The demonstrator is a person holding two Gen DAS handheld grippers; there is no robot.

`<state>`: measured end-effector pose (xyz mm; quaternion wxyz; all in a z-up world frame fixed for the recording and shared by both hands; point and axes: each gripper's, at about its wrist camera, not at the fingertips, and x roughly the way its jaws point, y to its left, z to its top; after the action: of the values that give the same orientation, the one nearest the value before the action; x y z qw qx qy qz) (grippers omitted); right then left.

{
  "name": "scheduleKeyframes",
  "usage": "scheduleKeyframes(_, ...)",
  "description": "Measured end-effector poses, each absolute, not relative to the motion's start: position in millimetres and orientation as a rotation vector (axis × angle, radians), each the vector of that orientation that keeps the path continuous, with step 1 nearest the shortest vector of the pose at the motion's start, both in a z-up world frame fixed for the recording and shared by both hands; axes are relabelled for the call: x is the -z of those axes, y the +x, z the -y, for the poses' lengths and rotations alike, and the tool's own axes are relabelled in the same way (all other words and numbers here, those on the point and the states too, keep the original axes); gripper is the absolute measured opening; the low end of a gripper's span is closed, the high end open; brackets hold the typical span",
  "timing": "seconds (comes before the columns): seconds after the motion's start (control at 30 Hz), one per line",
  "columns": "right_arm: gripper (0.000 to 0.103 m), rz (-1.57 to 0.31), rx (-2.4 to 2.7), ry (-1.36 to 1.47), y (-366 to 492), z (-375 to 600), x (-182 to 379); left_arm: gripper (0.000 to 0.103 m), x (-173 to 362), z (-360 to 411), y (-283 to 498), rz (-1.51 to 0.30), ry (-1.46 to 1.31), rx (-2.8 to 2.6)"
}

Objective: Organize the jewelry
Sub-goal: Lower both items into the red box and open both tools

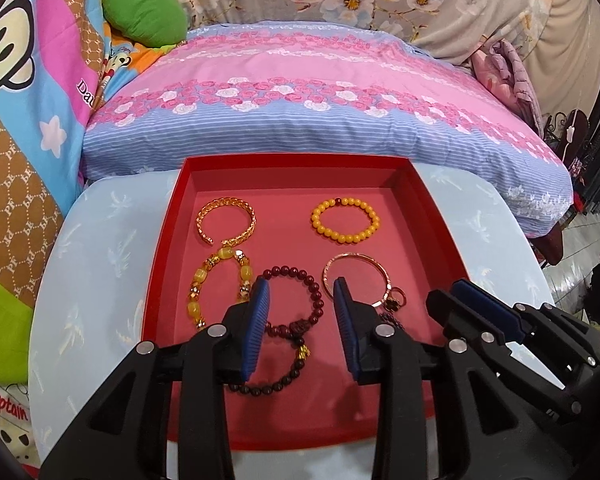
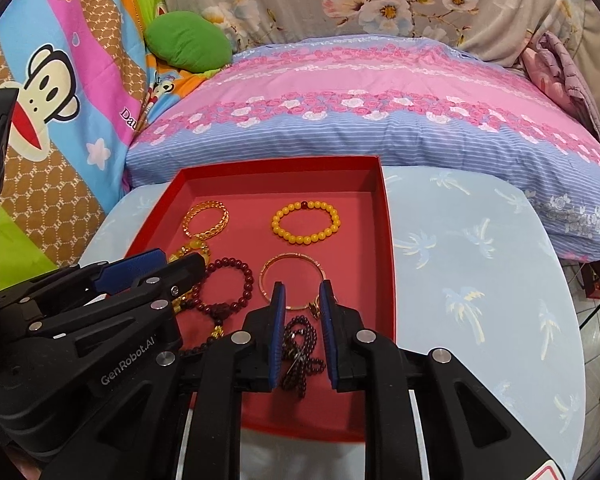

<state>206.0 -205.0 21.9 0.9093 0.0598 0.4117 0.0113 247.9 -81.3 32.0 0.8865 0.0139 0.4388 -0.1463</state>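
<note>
A red tray [image 1: 164, 240] sits on the light blue tabletop [image 1: 100, 248], against its far edge beside a pink and blue pillow [image 1: 320, 92]. In the tray lie a gold bangle [image 1: 226, 220] at the far left, a yellow bead bracelet [image 1: 345, 220] at the far right, an amber bracelet [image 1: 216, 280], a dark red bead bracelet [image 1: 296, 300] and a thin rose-gold bangle [image 1: 356, 280]. The left gripper [image 1: 300, 296] hovers partly open over the dark red bracelet, holding nothing. The right gripper [image 2: 303, 300] stands slightly open above a dark bead strand [image 2: 300, 352], gripping nothing.
</note>
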Motion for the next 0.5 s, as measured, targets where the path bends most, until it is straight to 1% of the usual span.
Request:
scheduleKeyframes(0.27, 0.019, -0.826, -0.031, 0.132, 165, 201, -39, 0.032, -44, 75, 208, -0.895, 0.027, 0.308)
scheduleKeyframes(0.5, 0.019, -0.83, -0.034, 0.138, 128, 197, -40, 0.032, -46, 69, 174, -0.897, 0.023, 0.311)
